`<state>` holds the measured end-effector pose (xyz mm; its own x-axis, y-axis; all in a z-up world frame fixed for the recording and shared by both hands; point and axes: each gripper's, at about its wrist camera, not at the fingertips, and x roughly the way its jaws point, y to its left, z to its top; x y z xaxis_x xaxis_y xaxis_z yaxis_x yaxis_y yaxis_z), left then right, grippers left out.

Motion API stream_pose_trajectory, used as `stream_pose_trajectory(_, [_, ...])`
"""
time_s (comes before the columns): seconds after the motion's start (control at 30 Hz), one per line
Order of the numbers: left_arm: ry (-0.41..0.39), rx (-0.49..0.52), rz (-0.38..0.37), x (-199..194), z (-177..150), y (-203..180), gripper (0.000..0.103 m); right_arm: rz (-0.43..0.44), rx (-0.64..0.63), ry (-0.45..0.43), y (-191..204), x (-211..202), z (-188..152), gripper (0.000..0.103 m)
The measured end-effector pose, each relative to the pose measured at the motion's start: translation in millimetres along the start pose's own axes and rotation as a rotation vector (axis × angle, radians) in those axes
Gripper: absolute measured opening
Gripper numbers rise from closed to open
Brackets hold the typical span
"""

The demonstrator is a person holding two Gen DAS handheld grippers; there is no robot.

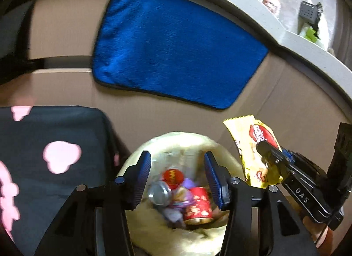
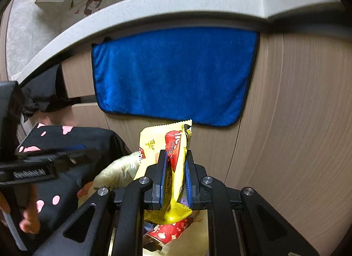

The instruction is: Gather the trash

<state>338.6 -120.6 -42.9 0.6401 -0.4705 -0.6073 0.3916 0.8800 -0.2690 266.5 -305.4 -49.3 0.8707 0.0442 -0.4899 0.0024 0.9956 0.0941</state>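
Note:
A trash bin lined with a pale bag [image 1: 187,143] stands on the floor below me; it holds a red can [image 1: 198,205], a silver can [image 1: 159,194] and purple wrappers. My left gripper [image 1: 177,163] is open and empty, right above the bin's mouth. My right gripper [image 2: 175,159] is shut on a yellow wafer wrapper [image 2: 167,137]. It holds the wrapper [image 1: 253,143] upright over the bin's right rim. In the right wrist view the red can [image 2: 169,231] shows under the wrapper.
A blue towel [image 1: 176,46] hangs on the wooden cabinet front [image 2: 286,113] under a grey countertop [image 2: 176,2]. A black bag with pink spots [image 1: 55,157] stands left of the bin. Boxes and a bottle [image 1: 271,0] sit on the counter.

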Motion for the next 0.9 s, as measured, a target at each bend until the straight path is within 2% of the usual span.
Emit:
stream_pose_trajectory(0.07, [0.007, -0.001, 0.016, -5.5, -2.3, 4.5, 0.051, 0.011, 0.014, 0.018, -0.7, 7.3, -3.9, 0.014])
stream_pose_trajectory(0.17, [0.018, -0.010, 0.050, -18.8, -7.9, 11.4, 0.051, 0.035, 0.044, 0.047, 1.4, 15.3, -9.2, 0.020])
stream_pose_trajectory(0.23, [0.002, -0.018, 0.078, -33.6, -12.8, 15.8, 0.051, 0.039, 0.054, 0.054, 4.4, 16.7, -11.9, 0.044])
stream_pose_trajectory(0.27, [-0.006, -0.021, 0.088, -40.3, -14.7, 17.0, 0.051, 0.033, 0.058, 0.054, 6.0, 15.7, -14.1, 0.046])
stream_pose_trajectory(0.37, [-0.029, -0.019, 0.122, -67.1, -24.8, 20.1, 0.052, 0.026, 0.076, 0.061, 10.9, 9.2, -19.1, 0.047])
stream_pose_trajectory(0.43, [-0.031, 0.000, 0.141, -79.3, -30.1, 19.5, 0.058, 0.017, 0.088, 0.062, 15.6, -0.8, -22.4, 0.047])
stream_pose_trajectory(0.63, [-0.081, 0.095, 0.259, -141.3, -66.2, 12.7, 0.060, -0.003, 0.086, 0.022, 44.3, -60.5, -33.6, 0.055])
stream_pose_trajectory(0.8, [-0.154, 0.089, 0.311, -199.0, -93.8, 12.9, 0.060, 0.057, 0.089, 0.016, 79.4, -113.2, -47.2, 0.062])
stream_pose_trajectory(0.9, [-0.187, 0.063, 0.335, -228.4, -110.7, 13.5, 0.060, 0.116, 0.105, 0.055, 99.7, -136.4, -55.9, 0.064])
